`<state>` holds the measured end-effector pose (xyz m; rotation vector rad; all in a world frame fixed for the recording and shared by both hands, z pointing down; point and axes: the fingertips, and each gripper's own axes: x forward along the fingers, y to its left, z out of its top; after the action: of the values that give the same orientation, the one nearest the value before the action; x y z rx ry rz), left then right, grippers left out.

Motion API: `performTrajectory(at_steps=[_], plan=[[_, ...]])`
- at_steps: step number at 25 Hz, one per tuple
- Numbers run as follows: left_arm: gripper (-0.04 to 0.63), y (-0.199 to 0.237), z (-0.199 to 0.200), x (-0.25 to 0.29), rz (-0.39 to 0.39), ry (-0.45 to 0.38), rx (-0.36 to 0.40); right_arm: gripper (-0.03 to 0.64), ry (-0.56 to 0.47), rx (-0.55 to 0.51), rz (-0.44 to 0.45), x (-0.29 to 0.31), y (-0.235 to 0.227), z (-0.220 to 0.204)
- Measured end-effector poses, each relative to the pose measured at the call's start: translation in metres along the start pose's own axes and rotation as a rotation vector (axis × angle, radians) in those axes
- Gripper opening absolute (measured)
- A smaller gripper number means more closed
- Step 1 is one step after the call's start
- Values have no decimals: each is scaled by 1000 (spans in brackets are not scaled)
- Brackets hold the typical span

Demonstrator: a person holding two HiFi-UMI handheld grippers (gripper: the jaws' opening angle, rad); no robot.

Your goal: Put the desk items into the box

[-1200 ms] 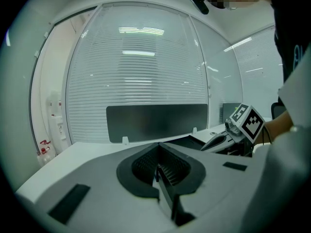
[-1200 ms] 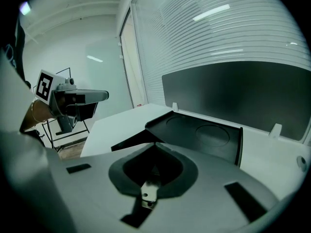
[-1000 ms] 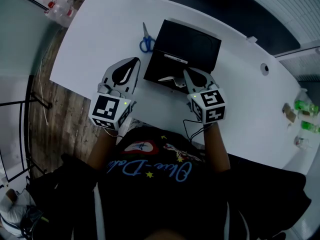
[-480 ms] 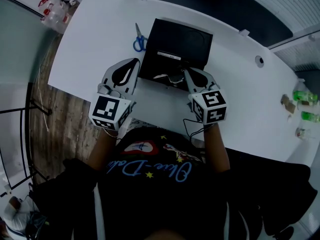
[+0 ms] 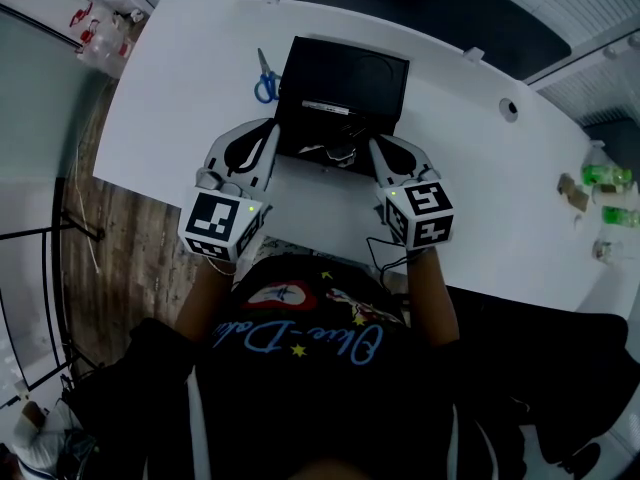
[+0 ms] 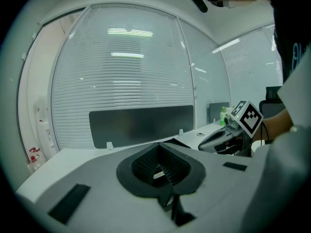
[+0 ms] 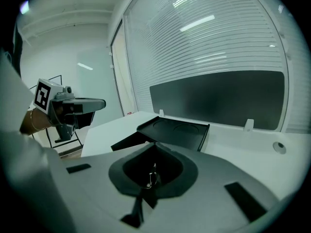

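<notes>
Right gripper (image 5: pixel 372 146) pinches small shiny item (image 7: pixel 151 176); left gripper (image 5: pixel 271 125) pressed together, empty. You bring item over box (image 5: pixel 382 68), hold pinch firm, release low inside.

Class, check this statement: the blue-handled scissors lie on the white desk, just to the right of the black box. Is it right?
Not quite. The head view shows the blue-handled scissors lying on the white desk just to the left of the black box, not to its right.
</notes>
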<state>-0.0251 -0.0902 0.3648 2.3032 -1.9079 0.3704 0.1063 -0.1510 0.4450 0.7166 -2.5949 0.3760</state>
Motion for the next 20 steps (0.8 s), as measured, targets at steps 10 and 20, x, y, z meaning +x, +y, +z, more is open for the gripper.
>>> performTrajectory(at_steps=[10,20], plan=[[8,-22,4,3,-43,4,28,9,-56,33,-25,-24,-7,4],[8,-40,7,7,-79,3,45,9,-127,68,-62,-50,-16,15]])
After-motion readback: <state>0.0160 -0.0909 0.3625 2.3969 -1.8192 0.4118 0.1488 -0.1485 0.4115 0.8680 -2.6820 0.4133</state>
